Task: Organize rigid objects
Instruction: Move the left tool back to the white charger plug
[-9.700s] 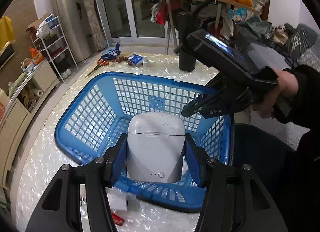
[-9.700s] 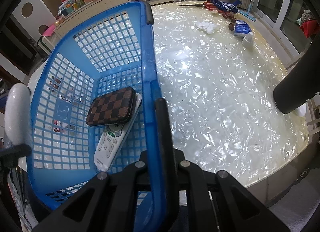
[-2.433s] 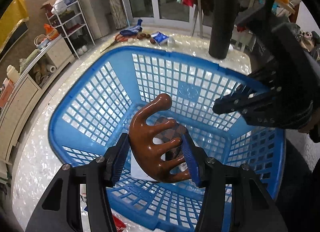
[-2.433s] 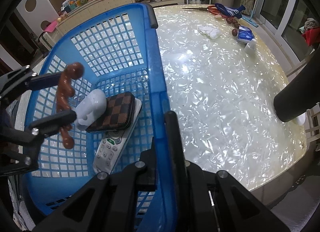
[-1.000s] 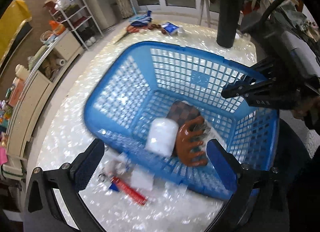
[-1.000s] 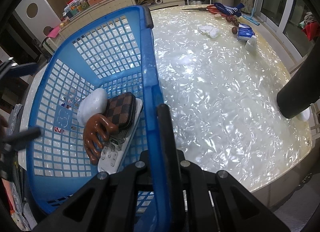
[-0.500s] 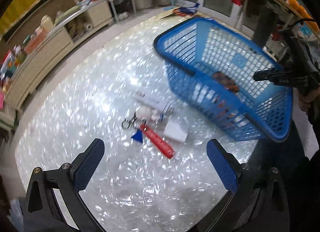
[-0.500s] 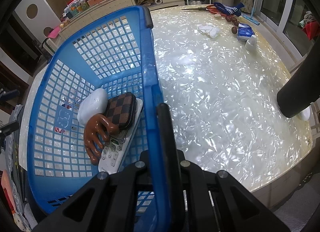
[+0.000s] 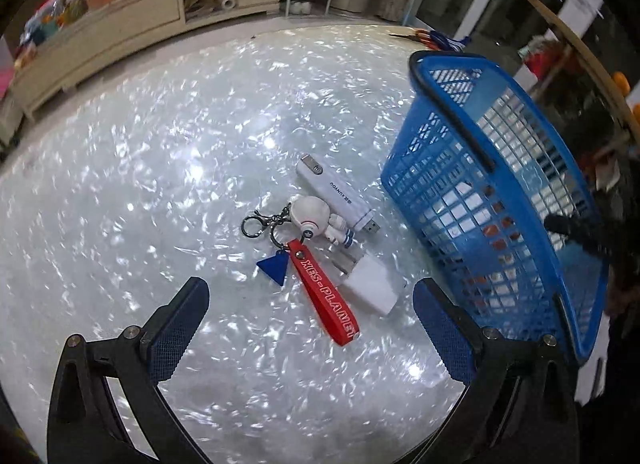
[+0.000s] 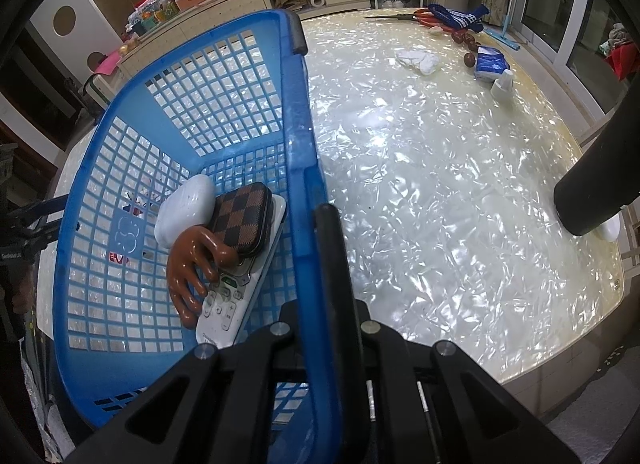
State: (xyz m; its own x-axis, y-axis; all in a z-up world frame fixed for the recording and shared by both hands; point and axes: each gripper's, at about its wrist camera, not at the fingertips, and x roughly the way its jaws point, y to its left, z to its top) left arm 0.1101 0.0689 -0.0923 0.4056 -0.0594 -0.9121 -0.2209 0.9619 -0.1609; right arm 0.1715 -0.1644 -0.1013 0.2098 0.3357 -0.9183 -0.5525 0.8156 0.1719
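Note:
My left gripper (image 9: 310, 328) is open and holds nothing, hovering over the table just short of a cluster of small items. These are an astronaut keychain (image 9: 314, 218) with a red strap (image 9: 326, 296) and a blue triangle tag, a white USB stick (image 9: 338, 194) and a white charger plug (image 9: 372, 288). The blue basket (image 9: 460, 112) stands to their right. My right gripper (image 10: 320, 248) is shut on the basket's rim (image 10: 298, 136). Inside lie a white earbud case (image 10: 184, 208), a checkered brown pouch (image 10: 240, 224), a brown claw-shaped comb (image 10: 192, 264) and a white remote (image 10: 230, 304).
A black cylinder (image 10: 592, 184) stands at the table's right edge. Scissors (image 10: 416, 16), a blue tissue pack (image 10: 490, 62), a small white bottle (image 10: 502, 86) and a crumpled tissue (image 10: 418, 58) lie at the far end. A low cabinet (image 9: 132, 20) runs behind the table.
My left gripper, open, has swung off the basket to its left, rolled and sunk toward the keychain cluster. The right gripper and basket have stayed put.

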